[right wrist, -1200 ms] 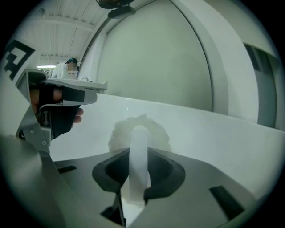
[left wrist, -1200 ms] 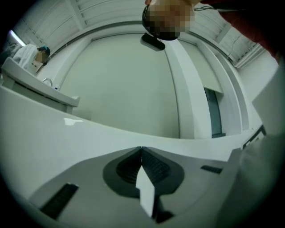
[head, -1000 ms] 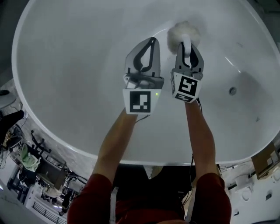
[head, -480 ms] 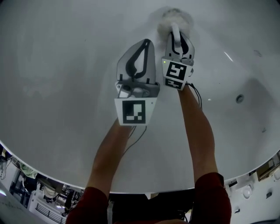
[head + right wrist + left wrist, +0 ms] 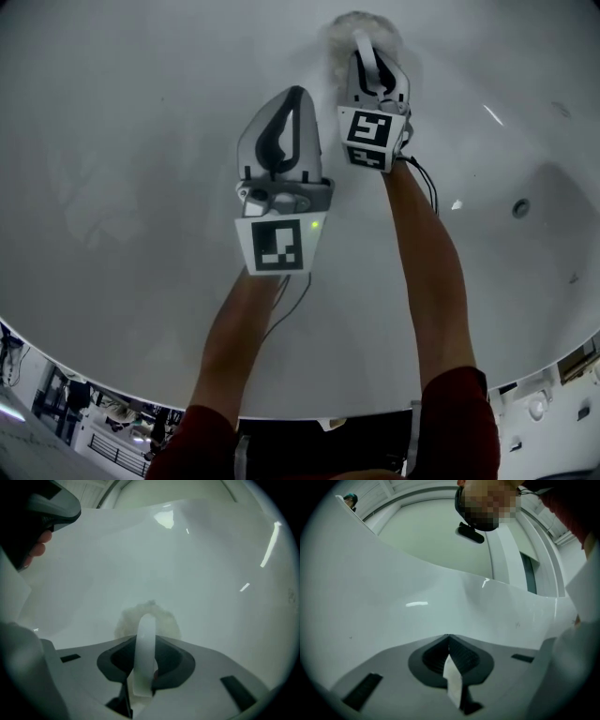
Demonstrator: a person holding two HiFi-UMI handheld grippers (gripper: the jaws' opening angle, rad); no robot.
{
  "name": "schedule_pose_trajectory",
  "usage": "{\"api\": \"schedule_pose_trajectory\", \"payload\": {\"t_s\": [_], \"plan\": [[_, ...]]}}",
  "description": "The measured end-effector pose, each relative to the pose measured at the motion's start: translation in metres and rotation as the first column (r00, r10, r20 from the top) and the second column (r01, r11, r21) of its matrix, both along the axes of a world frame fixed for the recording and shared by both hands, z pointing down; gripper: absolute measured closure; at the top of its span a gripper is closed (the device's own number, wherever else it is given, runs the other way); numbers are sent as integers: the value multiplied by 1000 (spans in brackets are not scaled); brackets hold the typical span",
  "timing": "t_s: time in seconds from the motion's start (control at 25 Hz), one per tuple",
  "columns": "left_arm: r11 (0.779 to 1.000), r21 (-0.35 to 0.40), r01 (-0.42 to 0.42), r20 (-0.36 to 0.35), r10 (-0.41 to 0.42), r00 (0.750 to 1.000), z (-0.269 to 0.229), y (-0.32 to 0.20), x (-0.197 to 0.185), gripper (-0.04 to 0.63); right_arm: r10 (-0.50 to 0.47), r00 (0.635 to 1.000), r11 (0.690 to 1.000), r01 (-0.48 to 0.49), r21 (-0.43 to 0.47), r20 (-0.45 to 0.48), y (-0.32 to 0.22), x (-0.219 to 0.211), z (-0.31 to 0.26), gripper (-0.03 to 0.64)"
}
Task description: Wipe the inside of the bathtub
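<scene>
1. The right gripper [image 5: 145, 644] is squeezing its jaws tight on the white handle [image 5: 145, 630] of a fluffy brush [image 5: 166, 620]; the handle is pointing straight out ahead, in line with the jaws
2. The left gripper [image 5: 449, 638] is holding its jaws together with nothing big in them; a thin pale strip [image 5: 452, 681] is showing where they meet, and I cannot tell what it is
3. The fluffy brush is sitting just past the right gripper's tips, and it is looking pressed on the inside wall of the bathtub [image 5: 131, 141]; the left gripper is hanging just beside, a bit further back
4. The right gripper is the nearer one, so I think the next wipe is needing a slide along the wall; the drain [image 5: 521, 207] is lying off to the right
</scene>
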State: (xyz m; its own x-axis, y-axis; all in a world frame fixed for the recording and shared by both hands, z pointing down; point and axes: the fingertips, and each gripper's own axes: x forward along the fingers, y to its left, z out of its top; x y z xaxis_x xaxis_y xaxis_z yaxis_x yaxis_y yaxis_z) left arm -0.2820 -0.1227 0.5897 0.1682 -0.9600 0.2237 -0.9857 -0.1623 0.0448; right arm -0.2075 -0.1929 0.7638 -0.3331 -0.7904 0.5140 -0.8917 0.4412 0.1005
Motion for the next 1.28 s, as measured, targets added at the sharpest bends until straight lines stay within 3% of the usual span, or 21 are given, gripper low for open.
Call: {"api": "schedule_pose_trajectory", "payload": {"t_s": [0.28,0.48,0.68,1.0,1.28], "plan": [[999,-12,-35,3,35,999,-2,4,20,580,41,998,999,-42,-34,-37,2,25,1,522],[996,-10,-92,-1,92,996,12,9,150,580,52,995,998,-56,-43,-87,13,161,21,522],[990,-6,-142,-9,142,990,12,12,202,580,33,991,998,-40,-49,-133,28,209,29,522],[971,-4,-239,-18,239,971,22,28,329,580,24,981,998,-36,-57,-194,62,328,47,522],[948,-17,-318,-34,317,948,30,47,410,580,49,963,995,-70,-71,-266,87,422,57,522]]}}
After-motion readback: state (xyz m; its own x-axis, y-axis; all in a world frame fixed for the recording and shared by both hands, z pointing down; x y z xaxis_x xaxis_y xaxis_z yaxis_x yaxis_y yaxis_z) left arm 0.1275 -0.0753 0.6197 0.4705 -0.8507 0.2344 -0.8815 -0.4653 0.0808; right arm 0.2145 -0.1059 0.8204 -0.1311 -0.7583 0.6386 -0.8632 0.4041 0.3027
